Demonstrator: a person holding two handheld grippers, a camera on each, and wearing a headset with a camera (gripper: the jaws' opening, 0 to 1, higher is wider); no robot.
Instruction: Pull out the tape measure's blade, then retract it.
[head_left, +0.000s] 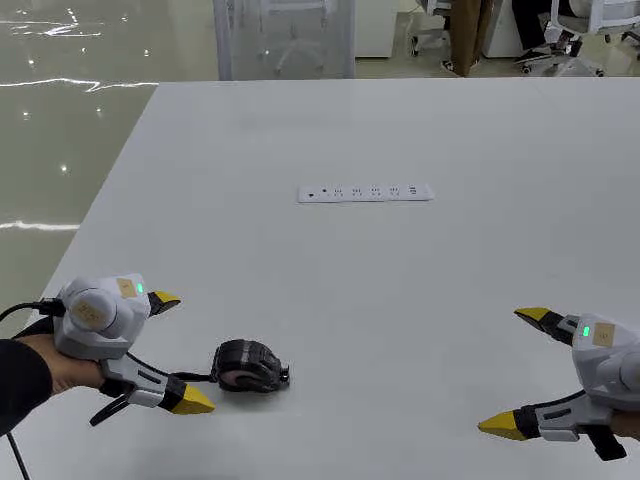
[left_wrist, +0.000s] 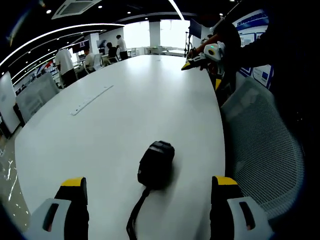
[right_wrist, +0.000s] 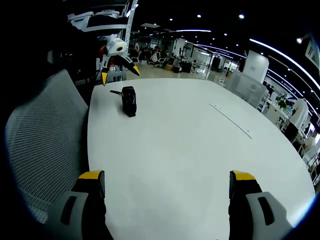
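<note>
A black tape measure (head_left: 250, 365) lies on the white table (head_left: 380, 270) near its front left, with a black strap trailing toward my left gripper; its blade is not pulled out. My left gripper (head_left: 180, 350) is open just left of it, yellow tips wide apart, not touching it. The left gripper view has the tape measure (left_wrist: 156, 164) lying a short way ahead between the spread jaws of the left gripper (left_wrist: 149, 187). My right gripper (head_left: 522, 370) stands open far to the right, nothing between its fingers. In the right gripper view the tape measure (right_wrist: 129, 100) sits far off, and the right gripper (right_wrist: 167, 180) is open.
A white power strip (head_left: 366, 193) lies at the table's middle. A mesh office chair (left_wrist: 260, 135) stands close against the near table edge. Office chairs and people are in the background beyond the far edge.
</note>
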